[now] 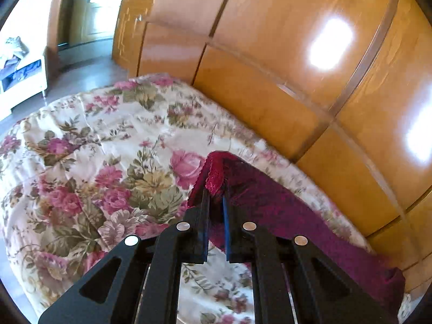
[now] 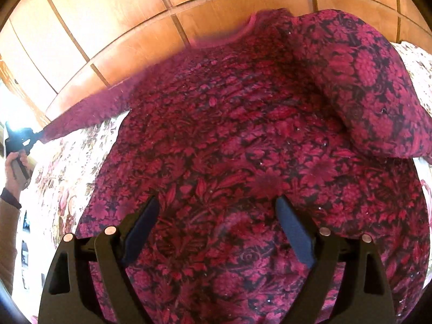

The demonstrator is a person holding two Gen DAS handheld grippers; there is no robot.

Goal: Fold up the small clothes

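Note:
A dark red floral-patterned sweater (image 2: 229, 140) lies spread on the flowered bedspread (image 1: 108, 145). My left gripper (image 1: 216, 191) is shut on the cuff of its left sleeve (image 1: 283, 210) and holds the sleeve stretched out and lifted above the bed. That gripper also shows at the far left of the right wrist view (image 2: 20, 141), with the sleeve (image 2: 89, 110) running to it. My right gripper (image 2: 216, 202) is open and empty, just above the sweater's lower body. The right sleeve (image 2: 364, 86) lies folded in over the body.
A glossy wooden wardrobe (image 1: 270, 54) runs close along the bed's far side. A white cabinet (image 1: 21, 81) stands on the floor beyond the bed's left end, by a doorway. The person's hand and forearm (image 2: 10, 178) show at the left.

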